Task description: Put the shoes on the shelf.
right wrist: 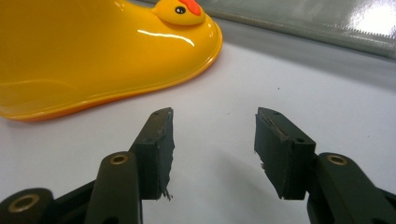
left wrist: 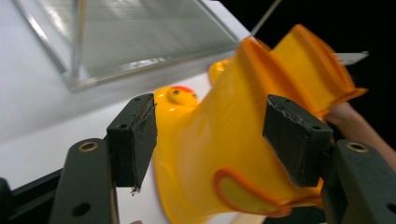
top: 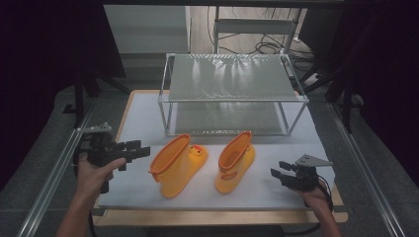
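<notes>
1. While both yellow boots stand upright on the white bench [top: 276,192], the left tool [top: 140,151] hovers just beside the left boot [top: 177,165], jaws spread wide and empty.
2. Seen in the left gripper view, that boot's shaft [left wrist: 224,154] sits between the two black jaws, though the pads [left wrist: 144,135] stand apart from it.
3. Its duck-head toe [left wrist: 175,95] points toward the wire-frame shelf [top: 232,94] at the back of the bench.
4. Near the right boot [top: 235,161], the right tool [top: 279,174] rests low over the bench, jaws wide with nothing between them.
5. From the right gripper view, the right boot's foot [right wrist: 93,51] lies ahead and to the left of the jaws, well apart from them.
</notes>
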A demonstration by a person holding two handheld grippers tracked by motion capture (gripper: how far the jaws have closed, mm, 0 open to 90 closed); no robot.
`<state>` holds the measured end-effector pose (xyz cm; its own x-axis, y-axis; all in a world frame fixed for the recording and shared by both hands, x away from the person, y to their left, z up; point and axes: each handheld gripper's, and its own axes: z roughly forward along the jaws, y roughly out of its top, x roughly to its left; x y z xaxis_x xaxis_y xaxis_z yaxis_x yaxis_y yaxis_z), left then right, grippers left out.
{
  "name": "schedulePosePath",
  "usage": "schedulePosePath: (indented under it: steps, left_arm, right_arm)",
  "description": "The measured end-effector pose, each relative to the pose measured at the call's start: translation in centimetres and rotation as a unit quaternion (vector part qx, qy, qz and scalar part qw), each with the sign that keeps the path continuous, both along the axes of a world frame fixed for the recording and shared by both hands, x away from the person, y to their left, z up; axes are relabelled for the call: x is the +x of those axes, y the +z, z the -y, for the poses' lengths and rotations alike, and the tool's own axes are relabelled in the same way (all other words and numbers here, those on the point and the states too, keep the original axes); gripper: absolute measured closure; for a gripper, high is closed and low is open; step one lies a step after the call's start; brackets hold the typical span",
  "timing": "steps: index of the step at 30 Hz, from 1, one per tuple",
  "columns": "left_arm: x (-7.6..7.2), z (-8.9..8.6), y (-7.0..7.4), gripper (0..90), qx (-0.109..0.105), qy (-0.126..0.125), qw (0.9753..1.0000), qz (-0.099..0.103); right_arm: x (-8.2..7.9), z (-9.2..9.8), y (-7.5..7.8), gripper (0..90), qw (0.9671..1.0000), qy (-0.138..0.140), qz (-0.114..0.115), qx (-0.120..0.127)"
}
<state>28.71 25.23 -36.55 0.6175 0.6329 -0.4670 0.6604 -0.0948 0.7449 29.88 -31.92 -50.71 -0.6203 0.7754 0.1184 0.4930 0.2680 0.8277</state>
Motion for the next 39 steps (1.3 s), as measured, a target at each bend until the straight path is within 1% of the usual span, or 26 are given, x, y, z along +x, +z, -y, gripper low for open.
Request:
schedulePosePath:
  steps: [2,6,7,8,9,10,11,12,13,14,15,20,21,22,23,26,29,30,31,33,35,36,37,39]
  left_arm:
    - [0.1,0.4,0.8,35.6,-0.004,-0.01,0.9999,-0.004]
    - [0.6,1.5,2.3,36.3,-0.014,-0.034,0.9993,-0.011]
    - [0.7,1.8,2.7,36.5,-0.014,-0.041,0.999,-0.012]
    - [0.8,2.2,3.1,36.9,-0.015,-0.044,0.9987,-0.018]
    - [1.0,2.6,3.5,37.0,-0.014,-0.053,0.9983,-0.021]
    - [1.0,2.6,3.5,37.0,-0.014,-0.053,0.9983,-0.021]
    - [1.4,3.4,4.4,37.1,-0.019,-0.069,0.9972,-0.024]
    - [1.5,3.9,4.9,37.2,-0.02,-0.075,0.9968,-0.022]
    - [1.6,4.5,5.4,37.2,-0.015,-0.08,0.9965,-0.021]
    - [1.6,4.5,5.4,37.2,-0.015,-0.08,0.9965,-0.021]
    - [1.9,5.6,6.2,37.2,-0.006,-0.089,0.9958,-0.019]
    - [2.8,8.5,7.8,37.7,0.012,-0.11,0.9935,-0.023]
    - [2.8,8.5,7.8,37.8,0.012,-0.11,0.9935,-0.023]
    - [3.0,9.1,8.1,38.0,0.015,-0.114,0.9931,-0.024]
    - [3.4,10.2,8.5,38.2,0.018,-0.121,0.9921,-0.028]
    - [4.0,11.9,8.9,38.5,0.026,-0.127,0.991,-0.032]
    - [4.5,13.3,9.3,38.8,0.035,-0.137,0.9892,-0.039]
    - [4.7,13.7,9.5,38.9,0.039,-0.14,0.9886,-0.04]
    - [4.7,13.7,9.5,38.9,0.039,-0.14,0.9886,-0.04]
    - [5.0,14.8,9.7,39.0,0.043,-0.149,0.9869,-0.046]
    - [5.1,15.5,9.8,39.0,0.049,-0.153,0.9858,-0.049]
    - [5.1,15.5,9.8,39.1,0.049,-0.153,0.9858,-0.049]
    - [5.3,16.1,9.9,39.2,0.055,-0.157,0.9847,-0.053]
    - [5.4,16.8,10.0,39.3,0.06,-0.163,0.9832,-0.057]
  right_arm:
    - [0.0,-0.1,0.0,46.7,1.0,0.001,-0.005,-0.001]
    - [0.0,-0.2,-0.1,46.0,1.0,0.003,-0.004,-0.007]
    - [0.0,-0.2,-0.1,45.9,1.0,0.002,-0.005,-0.007]
    - [0.0,-0.2,-0.2,45.7,1.0,0.003,-0.005,-0.007]
    - [0.0,-0.2,-0.2,45.5,0.9999,0.003,-0.007,-0.01]
    - [0.0,-0.2,-0.2,45.4,0.9999,0.003,-0.007,-0.01]
    - [0.0,-0.2,-0.2,45.1,0.9999,0.003,-0.007,-0.011]
    - [0.1,-0.2,-0.3,44.8,0.9999,0.003,-0.008,-0.012]
    - [0.1,-0.2,-0.3,44.6,0.9999,0.003,-0.009,-0.013]
    - [0.1,-0.2,-0.3,44.6,0.9999,0.003,-0.009,-0.013]
    - [0.1,-0.3,-0.4,44.4,0.9998,0.002,-0.01,-0.016]
    - [0.1,-0.4,-0.5,44.4,0.9998,0.002,-0.012,-0.019]
    - [0.1,-0.4,-0.5,44.4,0.9998,0.002,-0.012,-0.019]
    - [0.1,-0.4,-0.5,44.4,0.9997,0.002,-0.012,-0.02]
    - [0.1,-0.4,-0.5,44.4,0.9997,0.002,-0.011,-0.02]
    - [0.1,-0.5,-0.5,44.4,0.9997,0.001,-0.013,-0.021]
    - [0.1,-0.6,-0.6,44.4,0.9996,0.001,-0.016,-0.022]
    - [0.1,-0.6,-0.6,44.4,0.9996,0.001,-0.016,-0.022]
    - [0.1,-0.6,-0.6,44.4,0.9996,0.001,-0.016,-0.022]
    - [0.1,-0.6,-0.6,44.4,0.9996,0.001,-0.017,-0.022]
    - [0.1,-0.6,-0.6,44.4,0.9996,0.0,-0.017,-0.022]
    - [0.1,-0.6,-0.6,44.4,0.9996,0.0,-0.017,-0.022]
    - [0.1,-0.6,-0.6,44.5,0.9996,-0.001,-0.017,-0.021]
    - [0.1,-0.6,-0.6,44.5,0.9996,-0.001,-0.018,-0.021]
